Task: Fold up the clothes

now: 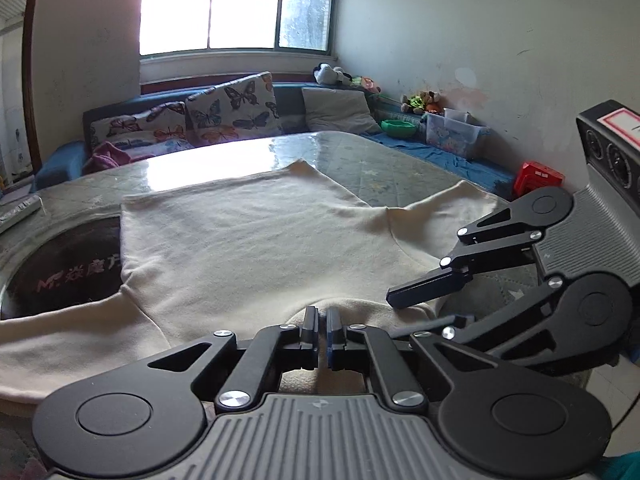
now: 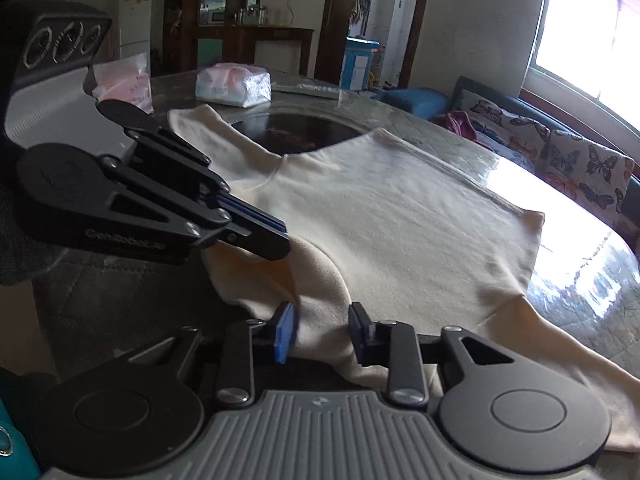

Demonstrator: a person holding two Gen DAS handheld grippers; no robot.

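While left gripper point(image 1: 321, 316) fingers clamp cream shirt point(image 1: 248, 236), only right-wrist view shows right gripper point(image 2: 324, 326) fingers apart w/ fabric between

Left gripper point(image 1: 321, 316) jaws closed; right gripper point(image 2: 324, 330) jaws apart

shirt point(image 2: 400, 220) sleeve cut off below.

Glossy table point(image 1: 360, 152) (cream shirt point(image 1: 248, 236) atop)
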